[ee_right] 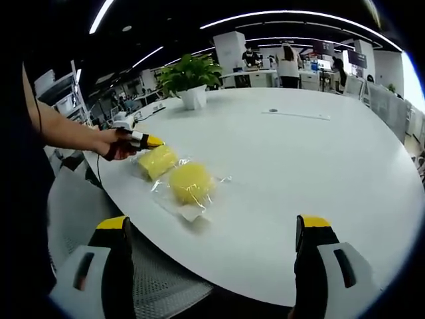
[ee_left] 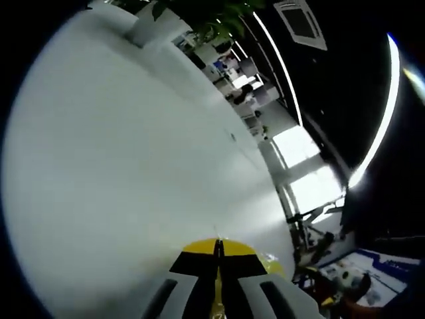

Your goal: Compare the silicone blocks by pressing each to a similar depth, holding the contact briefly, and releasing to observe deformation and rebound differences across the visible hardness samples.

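Two yellow silicone blocks in clear plastic wrap lie near the white table's (ee_right: 299, 153) left edge: a squarish block (ee_right: 157, 161) and a rounder block (ee_right: 191, 183) beside it. A hand holds my left gripper (ee_right: 147, 140) with its yellow tips at the squarish block's far corner; I cannot tell whether they touch it. In the left gripper view, the left gripper (ee_left: 218, 246) has its jaws together low over the table (ee_left: 133, 166), with a bit of yellow block (ee_left: 269, 264) just to the right. My right gripper (ee_right: 212, 229) stands open, off the table's near edge and apart from the blocks.
A potted plant (ee_right: 189, 76) in a white pot stands at the table's far side. A grey mesh chair (ee_right: 73, 199) sits below the left edge of the table. People and desks are far behind. A small dark spot (ee_right: 272, 111) and a thin strip (ee_right: 299, 115) lie on the table's far part.
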